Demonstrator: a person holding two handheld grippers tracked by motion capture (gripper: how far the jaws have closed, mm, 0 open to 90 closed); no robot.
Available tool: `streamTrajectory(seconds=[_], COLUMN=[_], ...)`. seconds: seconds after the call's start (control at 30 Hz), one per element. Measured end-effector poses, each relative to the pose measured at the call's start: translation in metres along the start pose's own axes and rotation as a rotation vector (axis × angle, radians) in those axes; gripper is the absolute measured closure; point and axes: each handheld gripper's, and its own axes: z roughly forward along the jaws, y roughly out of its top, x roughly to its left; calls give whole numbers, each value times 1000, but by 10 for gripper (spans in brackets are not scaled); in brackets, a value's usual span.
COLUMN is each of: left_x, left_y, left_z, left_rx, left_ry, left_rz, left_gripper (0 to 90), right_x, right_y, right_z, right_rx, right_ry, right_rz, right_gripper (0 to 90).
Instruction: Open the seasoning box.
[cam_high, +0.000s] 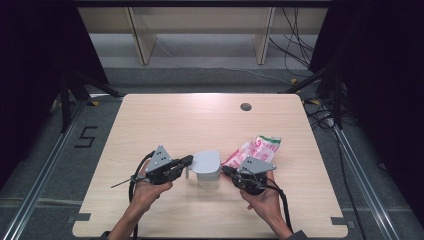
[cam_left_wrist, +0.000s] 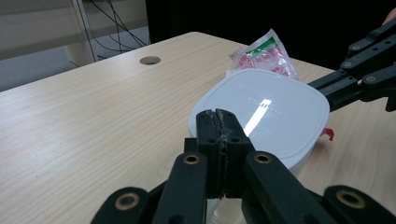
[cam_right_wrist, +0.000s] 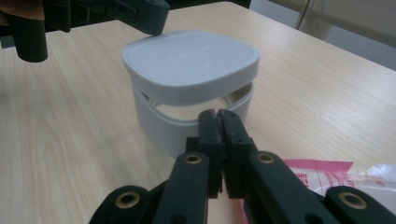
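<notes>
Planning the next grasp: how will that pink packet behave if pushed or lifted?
The packet is probably floppy: its film looks crinkled and lies flat on the table. Likely light, so a push should slide it. The glossy film may be slippery.

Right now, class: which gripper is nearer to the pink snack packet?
Right. The right gripper lies right beside the pink snack packet, close at its near edge. The left gripper is on the far side of the white container.

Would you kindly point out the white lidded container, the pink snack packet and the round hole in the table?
white lidded container (cam_right_wrist: 191, 60), right gripper view, middle of its lid.
pink snack packet (cam_high: 260, 148), high view, middle of the wrapper.
round hole (cam_high: 245, 106), high view, its centre.
</notes>
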Motion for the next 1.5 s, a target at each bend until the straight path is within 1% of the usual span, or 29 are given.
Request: streamTrajectory(seconds=[0.1, 0.13, 0.2, 0.23, 0.27, 0.4, 0.43, 0.47, 0.53, 0.57, 0.6, 0.67, 0.7, 0.77, 0.87, 0.9, 0.93, 0.97, 1.0, 1.03, 1.1, 1.13, 1.17, 1.2, 1.23, 1.27, 1.3, 1.37, 1.5], left_x=[0, 0, 0, 0, 1, 1, 2, 2, 3, 3, 4, 5, 4, 3, 1, 0, -1, -2, -3, -4, -5, -6, -6, -6, -6, -6, -6, -6, -7], left_y=[0, 0, 0, 0, -1, -1, -1, -2, -2, -2, -2, -1, 0, -1, -5, -7, -9, -10, -11, -12, -15, -16, -18, -19, -21, -22, -24, -27, -32], left_z=[0, 0, 0, -1, 0, -1, -1, -2, -4, -5, -8, -12, -14, -19, -24, -25, -27, -28, -29, -30, -29, -30, -29, -29, -29, -29, -29, -30, -31], left_rx=[-1, 0, 0, 4, -4, -6, -10, -14, -16, -20, -26, -49, -48, -37, -31, -33, -22, -12, 0, 13, 14, 28, 30, 43, 40, 52, 54, 66, 69], left_ry=[1, 1, 0, 4, 0, -9, -12, -15, -12, -15, -22, -55, -65, -47, -32, -31, -25, -15, 1, 8, 1, 12, 5, 17, 15, 26, 18, 18, 13], left_rz=[-3, -2, -2, -3, -6, -21, -19, -30, -29, -40, -54, -98, -92, -75, -88, -79, -55, -39, -28, -26, -24, -14, -12, 3, -12, -4, -11, -2, -17], left_gripper=[883, 883, 883, 882, 880, 848, 837, 837, 807, 790, 771, 716, 676, 593, 500, 484, 459, 438, 413, 388, 369, 362, 352, 340, 330, 320, 315, 306, 301], right_x=[1, 1, 3, 1, 2, 1, 0, 0, 2, 1, 2, 2, 2, 1, 3, 4, 5, 6, 7, 8, 10, 10, 12, 12, 13, 14, 15, 18, 22], right_y=[1, 2, 4, 5, 6, 10, 11, 11, 13, 14, 15, 17, 18, 21, 26, 27, 29, 31, 33, 35, 38, 40, 41, 43, 44, 46, 47, 49, 54], right_z=[4, 4, 4, 4, 2, 2, 3, 3, 3, 3, 3, 4, 4, 5, 9, 10, 10, 12, 13, 14, 16, 16, 17, 19, 20, 20, 21, 24, 27], right_rx=[4, 2, -3, -3, -1, -22, -21, -21, -16, -17, -15, -28, -26, -27, -40, -42, -39, -44, -41, -44, -46, -46, -50, -50, -51, -44, -44, -52, -52], right_ry=[18, 5, 3, 18, 1, 3, 23, 23, 20, 23, 25, 14, 16, 30, 36, 40, 30, 38, 37, 37, 32, 42, 36, 45, 46, 54, 44, 45, 60], right_rz=[-14, -15, -19, -44, -27, -27, -34, -34, -14, -36, -21, -29, -27, -42, -50, -53, -55, -64, -77, -67, -56, -75, -56, -79, -76, -84, -83, -95, -104], right_gripper=[890, 891, 891, 891, 891, 892, 892, 892, 892, 892, 892, 892, 892, 892, 891, 891, 891, 891, 889, 889, 888, 887, 886, 884, 884, 884, 884, 882, 881])
